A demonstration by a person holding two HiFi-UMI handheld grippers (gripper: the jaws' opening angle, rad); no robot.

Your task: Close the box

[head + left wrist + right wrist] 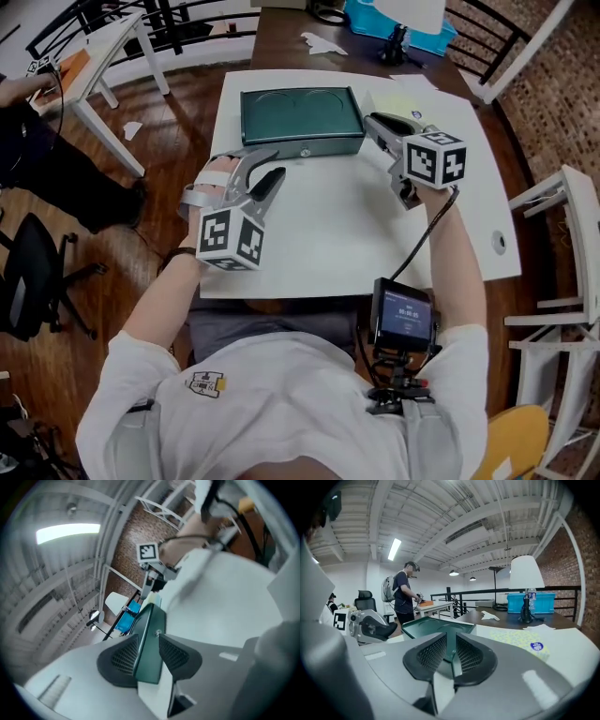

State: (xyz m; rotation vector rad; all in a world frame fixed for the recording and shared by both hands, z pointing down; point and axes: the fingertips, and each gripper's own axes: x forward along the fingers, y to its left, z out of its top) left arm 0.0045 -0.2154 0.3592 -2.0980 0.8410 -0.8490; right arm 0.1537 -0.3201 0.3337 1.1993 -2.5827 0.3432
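Observation:
The dark green box [300, 117] lies with its lid down flat at the far side of the white table [328, 234]; a small lock shows on its front face. My left gripper [272, 167] hovers near the box's front left corner, a short way off it, and its jaws stand a little apart with nothing between them. In the left gripper view the box [150, 639] shows through the gap of the left gripper [147, 656]. My right gripper [372, 122] sits by the box's right front corner, jaws almost together and empty. The box [436, 626] lies just beyond the right gripper [451, 651].
A pale yellow sheet [398, 98] lies right of the box. Behind the table a dark desk carries a blue bin [394, 19], a lamp base [394, 47] and crumpled paper [323, 42]. White chairs [562, 225] stand right, a white desk [94, 56] left. A person [403, 597] stands far off.

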